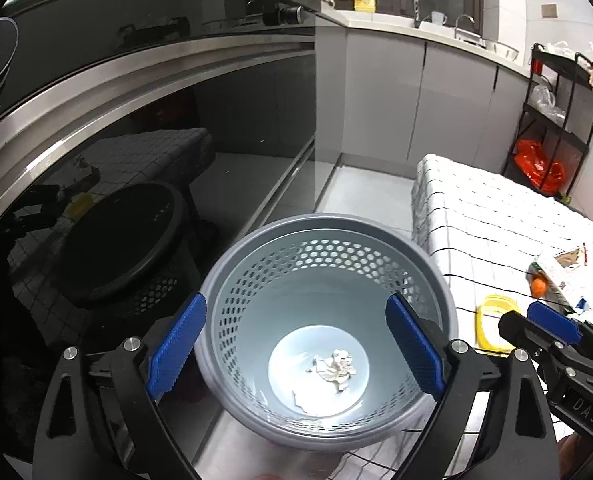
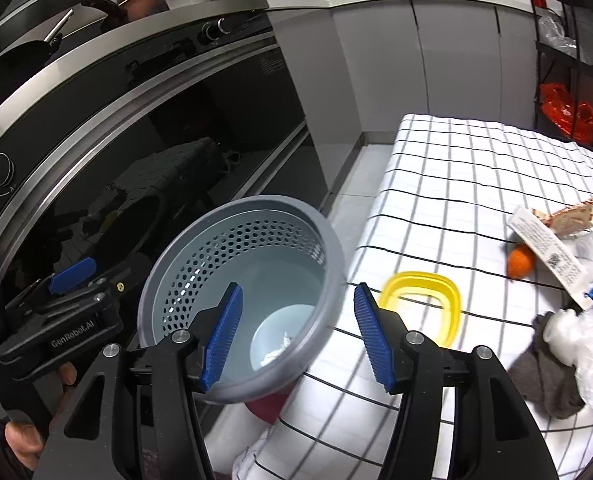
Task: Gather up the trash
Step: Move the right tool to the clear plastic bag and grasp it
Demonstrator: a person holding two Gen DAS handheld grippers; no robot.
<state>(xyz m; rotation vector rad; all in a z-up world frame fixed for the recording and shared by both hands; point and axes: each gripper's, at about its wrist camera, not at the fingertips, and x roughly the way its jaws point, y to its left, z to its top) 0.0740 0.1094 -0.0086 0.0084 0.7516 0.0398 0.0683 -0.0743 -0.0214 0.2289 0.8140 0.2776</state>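
A grey perforated waste basket [image 1: 436,276] stands on the floor beside the table; it also shows in the right wrist view [image 2: 232,220]. A crumpled white paper [image 1: 334,364] lies at its bottom. My left gripper [image 1: 296,344] is open and empty above the basket's mouth. My right gripper [image 2: 296,336] is open and empty over the basket's right rim and the table edge. On the checked tablecloth [image 2: 476,168] lie a snack wrapper [image 2: 568,212], a white carton [image 2: 544,248], crumpled clear plastic [image 2: 584,336] and a grey cloth [image 2: 544,376].
A yellow lid ring [image 2: 420,304] and an orange fruit [image 2: 519,262] lie on the table. A black oven front [image 2: 136,128] stands left of the basket. A black rack [image 2: 568,72] with a red bag [image 2: 564,112] stands at the back right.
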